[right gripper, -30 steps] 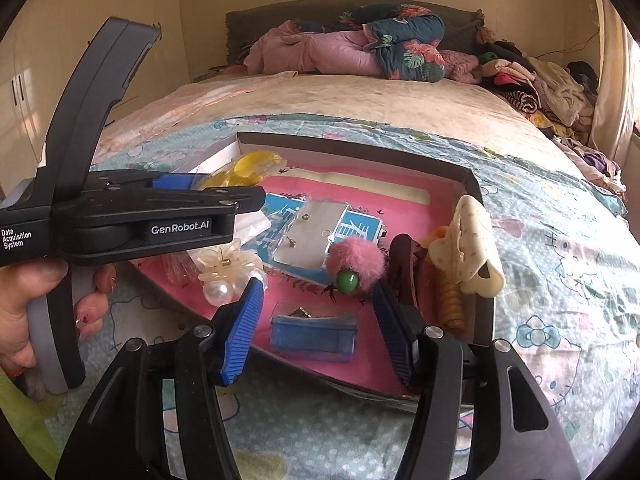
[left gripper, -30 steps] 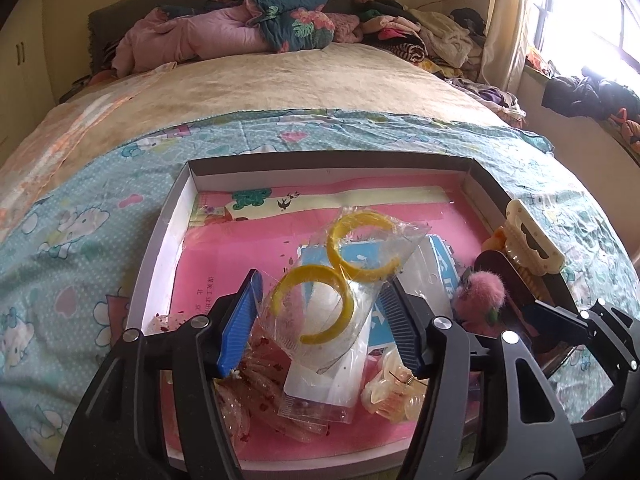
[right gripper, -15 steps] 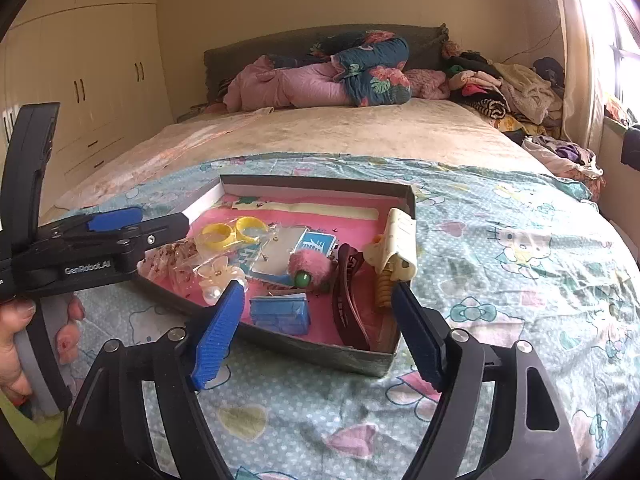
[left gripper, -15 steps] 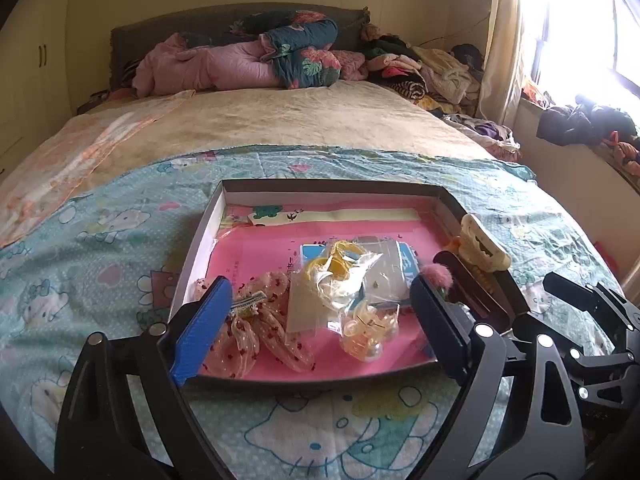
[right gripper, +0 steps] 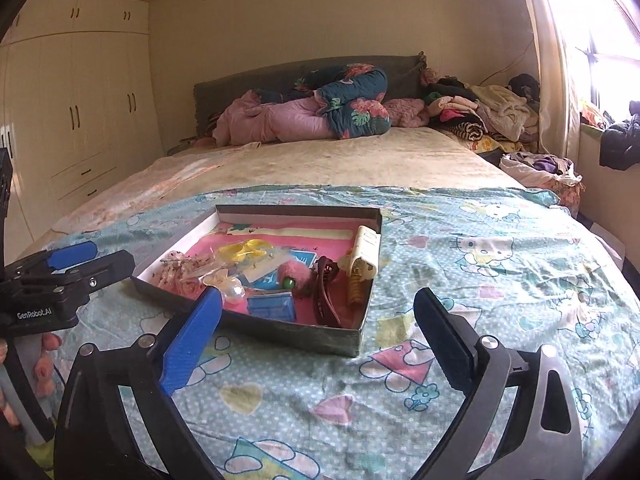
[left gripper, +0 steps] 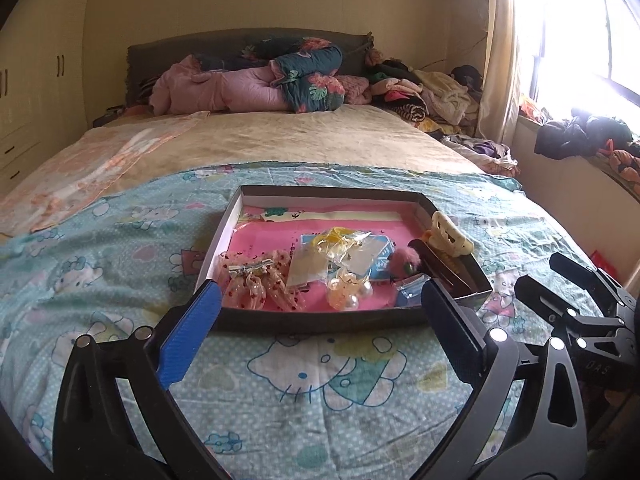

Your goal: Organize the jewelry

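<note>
A shallow dark box (left gripper: 320, 317) with a pink lining lies on the bed. In it are bagged yellow bangles (left gripper: 336, 236), a pearl clip (left gripper: 348, 292), a pink pom (left gripper: 404, 262), a cream claw clip (left gripper: 448, 232), a small blue case (left gripper: 412, 292) and a sheer pink bow (left gripper: 256, 280). My left gripper (left gripper: 320, 300) hangs in front of the box's near wall, jaws opening, nothing between them. My right gripper (right gripper: 318, 300) hovers before the box's (right gripper: 280, 328) near corner, jaws opening and empty. The blue case (right gripper: 272, 308) and a dark red clip (right gripper: 326, 292) lie just beyond it.
The box rests on a turquoise cartoon-print sheet (left gripper: 320, 380) over a beige bedspread. Pink and floral quilts (left gripper: 256, 84) and piled clothes (left gripper: 432, 92) sit at the headboard. Wardrobes (right gripper: 80, 100) line the left wall, a bright window the right. A hand (right gripper: 44, 360) holds the left gripper.
Both grippers drew back from the box and rose, their jaws spreading wide. The bangle bag and the blue case, earlier between the jaws, now lie in the box.
</note>
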The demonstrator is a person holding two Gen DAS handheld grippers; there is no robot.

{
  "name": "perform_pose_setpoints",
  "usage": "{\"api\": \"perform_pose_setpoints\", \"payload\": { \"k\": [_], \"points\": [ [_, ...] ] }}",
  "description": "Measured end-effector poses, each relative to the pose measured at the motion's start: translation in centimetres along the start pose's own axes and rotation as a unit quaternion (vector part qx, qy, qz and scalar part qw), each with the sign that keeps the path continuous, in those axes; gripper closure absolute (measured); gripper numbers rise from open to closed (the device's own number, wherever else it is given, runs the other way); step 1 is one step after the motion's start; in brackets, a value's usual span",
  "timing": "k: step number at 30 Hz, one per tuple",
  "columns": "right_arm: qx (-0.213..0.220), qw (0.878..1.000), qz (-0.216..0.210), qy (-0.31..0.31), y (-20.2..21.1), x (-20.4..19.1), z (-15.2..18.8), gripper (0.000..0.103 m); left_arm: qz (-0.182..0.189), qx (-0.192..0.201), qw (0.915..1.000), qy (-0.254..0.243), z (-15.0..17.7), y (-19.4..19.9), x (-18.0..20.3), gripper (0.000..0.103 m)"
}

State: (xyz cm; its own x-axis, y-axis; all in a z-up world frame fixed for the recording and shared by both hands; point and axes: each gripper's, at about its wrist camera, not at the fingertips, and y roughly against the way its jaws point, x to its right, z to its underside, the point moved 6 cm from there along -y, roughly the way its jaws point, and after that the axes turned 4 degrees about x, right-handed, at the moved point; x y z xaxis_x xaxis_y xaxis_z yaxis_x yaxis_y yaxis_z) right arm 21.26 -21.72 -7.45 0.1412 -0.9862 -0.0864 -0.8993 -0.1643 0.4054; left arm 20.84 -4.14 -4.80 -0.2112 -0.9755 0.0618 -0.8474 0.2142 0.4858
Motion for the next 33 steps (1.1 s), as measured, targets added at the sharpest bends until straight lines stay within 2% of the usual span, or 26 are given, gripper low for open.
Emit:
{"api": "perform_pose_setpoints", "payload": {
  "k": [7, 24, 33],
  "points": [
    [0.026, 1.000, 0.007, 0.009, 2.4, 0.0, 0.4, 0.007, -0.011, 0.011, 0.9999, 0.002, 0.9, 1.5, -0.5, 0.011],
    [0.078, 0.996, 0.042, 0.017, 6.5, -0.3, 1.9, 0.006, -0.022, 0.066, 0.9975, 0.001, 2.3, 4.7, -0.3, 0.011],
    [0.130, 0.989, 0.064, 0.033, 8.1, -0.8, 2.8, 0.006, -0.031, 0.088, 0.9956, -0.014, 3.8, 5.6, 0.2, 0.011]
  ]
}}
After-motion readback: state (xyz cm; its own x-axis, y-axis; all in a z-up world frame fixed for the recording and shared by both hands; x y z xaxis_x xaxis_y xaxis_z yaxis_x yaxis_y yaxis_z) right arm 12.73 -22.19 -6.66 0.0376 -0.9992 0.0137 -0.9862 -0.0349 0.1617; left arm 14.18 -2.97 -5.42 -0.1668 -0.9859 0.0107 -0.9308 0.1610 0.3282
